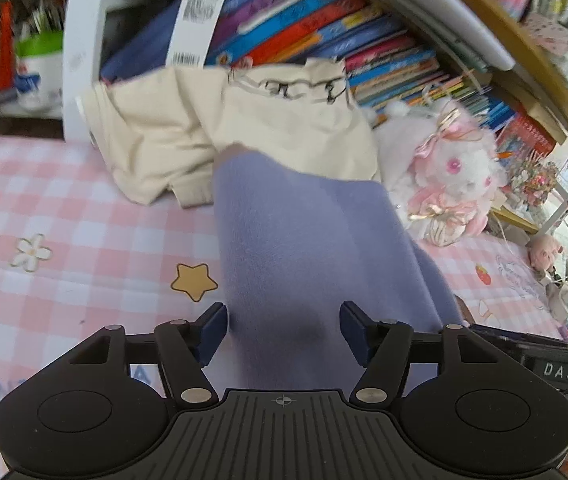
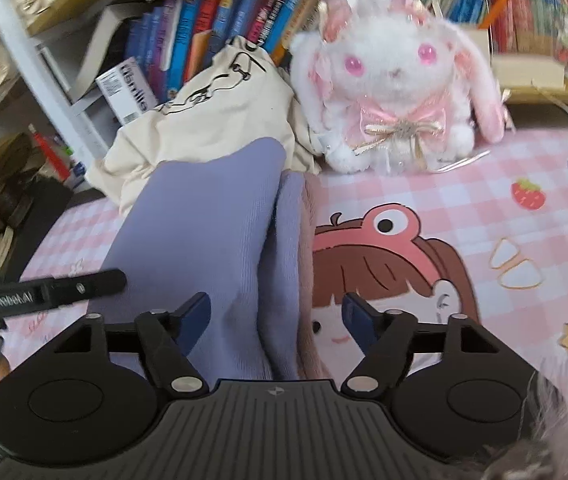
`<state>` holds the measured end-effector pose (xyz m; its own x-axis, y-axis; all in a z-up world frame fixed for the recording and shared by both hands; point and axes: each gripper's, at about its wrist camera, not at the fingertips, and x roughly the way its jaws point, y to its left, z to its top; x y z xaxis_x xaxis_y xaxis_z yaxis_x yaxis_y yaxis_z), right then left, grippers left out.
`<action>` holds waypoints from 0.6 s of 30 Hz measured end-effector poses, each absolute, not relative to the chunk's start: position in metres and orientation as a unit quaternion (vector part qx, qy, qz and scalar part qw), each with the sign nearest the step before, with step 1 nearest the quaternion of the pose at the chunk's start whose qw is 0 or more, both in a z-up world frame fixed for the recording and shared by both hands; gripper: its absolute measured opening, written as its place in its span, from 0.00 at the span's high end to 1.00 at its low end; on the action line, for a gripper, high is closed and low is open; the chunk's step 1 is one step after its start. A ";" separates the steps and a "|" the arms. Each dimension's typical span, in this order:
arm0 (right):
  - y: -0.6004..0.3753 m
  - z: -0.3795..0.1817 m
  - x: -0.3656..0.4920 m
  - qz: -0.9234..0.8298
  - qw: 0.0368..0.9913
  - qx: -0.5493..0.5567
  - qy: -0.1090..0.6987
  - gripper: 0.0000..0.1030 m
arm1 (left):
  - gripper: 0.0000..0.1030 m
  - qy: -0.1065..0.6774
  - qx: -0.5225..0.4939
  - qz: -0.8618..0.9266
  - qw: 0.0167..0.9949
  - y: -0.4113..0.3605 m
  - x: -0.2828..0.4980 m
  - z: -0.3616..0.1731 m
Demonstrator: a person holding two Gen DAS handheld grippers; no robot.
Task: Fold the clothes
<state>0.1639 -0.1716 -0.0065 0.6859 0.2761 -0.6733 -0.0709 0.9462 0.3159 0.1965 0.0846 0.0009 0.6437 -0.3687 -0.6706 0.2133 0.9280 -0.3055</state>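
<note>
Both hand-held grippers, left [image 1: 283, 330] and right [image 2: 276, 320], stand open over the lilac garment [image 1: 304, 240]; soft, light and floppy, best pinched at its edges.

"DAS" on right claw [image 1: 560, 371] body.

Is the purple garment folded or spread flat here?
Folded. The purple garment lies as a narrow strip on the checked cloth, with a doubled layer along its right edge.

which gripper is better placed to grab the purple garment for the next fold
Left, probably. The left gripper is open with the purple garment centred between its jaws; the right gripper straddles only the garment's edge.
</note>
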 end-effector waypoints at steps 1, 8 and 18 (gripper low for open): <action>-0.173 -0.005 0.157 0.093 0.911 0.125 0.381 0.28 | 0.32 0.381 -0.094 -0.158 0.906 0.083 0.188 0.004; -0.179 0.002 0.109 0.075 0.928 0.072 0.357 0.20 | 0.22 0.359 -0.063 -0.118 0.924 0.068 0.134 0.006; -0.185 -0.010 0.063 0.022 0.933 0.026 0.358 0.06 | 0.16 0.363 -0.062 -0.070 0.927 0.052 0.082 -0.012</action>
